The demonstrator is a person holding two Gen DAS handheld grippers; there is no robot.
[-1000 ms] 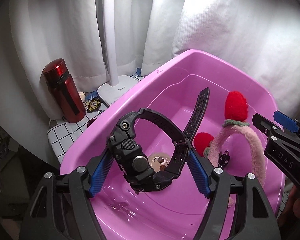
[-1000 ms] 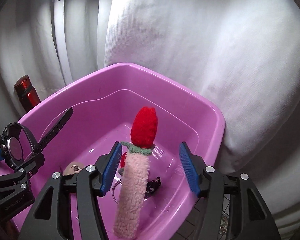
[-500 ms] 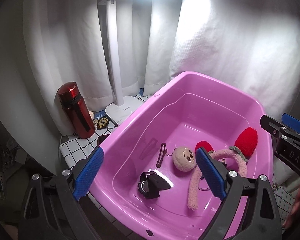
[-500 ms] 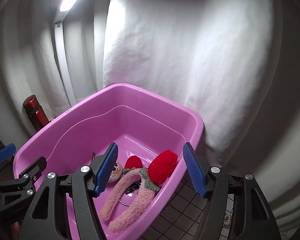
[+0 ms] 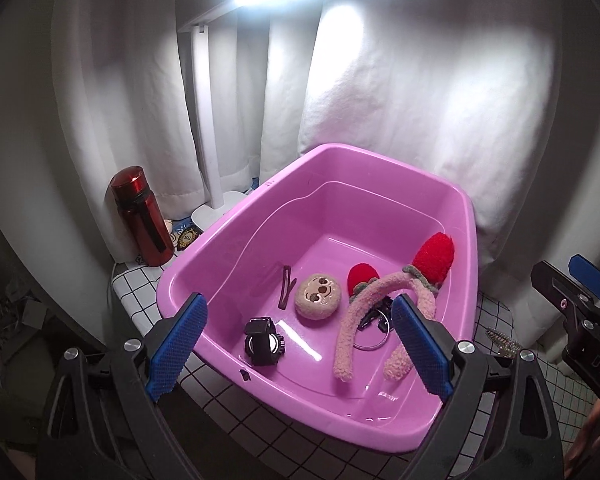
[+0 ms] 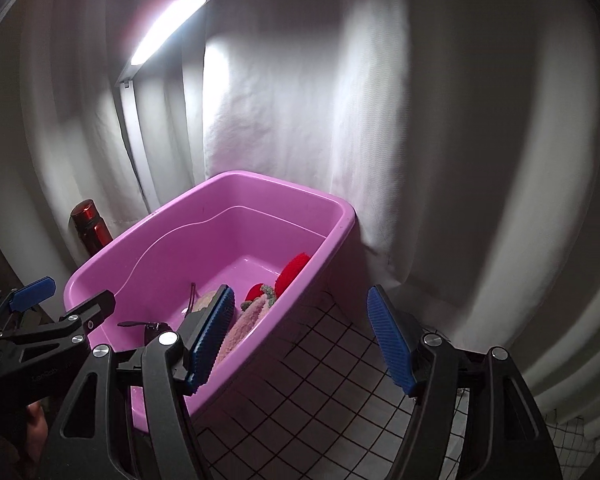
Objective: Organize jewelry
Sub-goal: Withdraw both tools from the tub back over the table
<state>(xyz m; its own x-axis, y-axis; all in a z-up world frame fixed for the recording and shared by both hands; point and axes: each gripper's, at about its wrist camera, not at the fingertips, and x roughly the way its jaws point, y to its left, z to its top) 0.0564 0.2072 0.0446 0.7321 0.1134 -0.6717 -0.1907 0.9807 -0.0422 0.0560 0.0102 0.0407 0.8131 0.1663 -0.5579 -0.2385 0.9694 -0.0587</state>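
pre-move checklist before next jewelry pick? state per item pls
1. Left gripper fingers apart and empty: ok.
2. Right gripper fingers apart and empty: ok.
3. Black watch lying inside the pink tub: ok.
4. Fuzzy headband inside the tub, clear of both grippers: ok.
5. Any jewelry left outside the tub: cannot tell; only a small spiral item shows on the checked cloth.
6. Red bottle upright, apart from the tub: ok.
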